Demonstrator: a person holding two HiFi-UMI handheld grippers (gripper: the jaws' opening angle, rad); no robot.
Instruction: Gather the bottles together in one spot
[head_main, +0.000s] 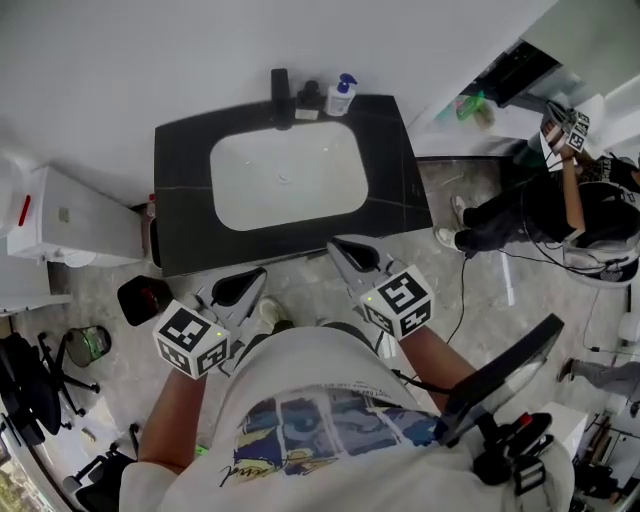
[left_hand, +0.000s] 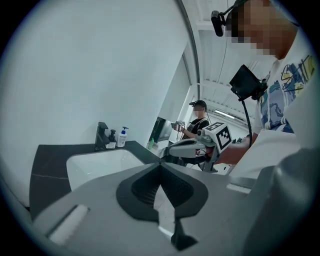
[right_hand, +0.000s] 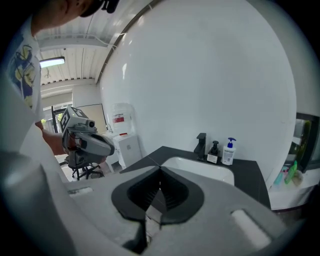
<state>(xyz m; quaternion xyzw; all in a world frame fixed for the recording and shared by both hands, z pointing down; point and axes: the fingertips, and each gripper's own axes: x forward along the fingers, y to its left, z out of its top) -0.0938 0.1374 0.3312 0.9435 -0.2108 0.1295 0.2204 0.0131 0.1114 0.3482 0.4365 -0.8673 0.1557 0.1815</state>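
Observation:
A white bottle with a blue pump (head_main: 341, 95) stands at the back of the black counter (head_main: 185, 160), right of the faucet (head_main: 281, 97). A small black bottle (head_main: 310, 97) stands between them. Both also show in the left gripper view, the white bottle (left_hand: 121, 137) beside the black bottle (left_hand: 112, 136), and in the right gripper view, the white bottle (right_hand: 229, 151) beside the black bottle (right_hand: 214, 151). My left gripper (head_main: 240, 287) and right gripper (head_main: 350, 255) hover short of the counter's front edge, both shut and holding nothing. Each points toward the white sink (head_main: 230, 160).
Green bottles (head_main: 470, 105) sit on a ledge right of the counter. A white cabinet (head_main: 70, 215) stands to the left, with a black bin (head_main: 145, 298) on the floor near it. A seated person (head_main: 540, 210) is at the right, with cables on the floor.

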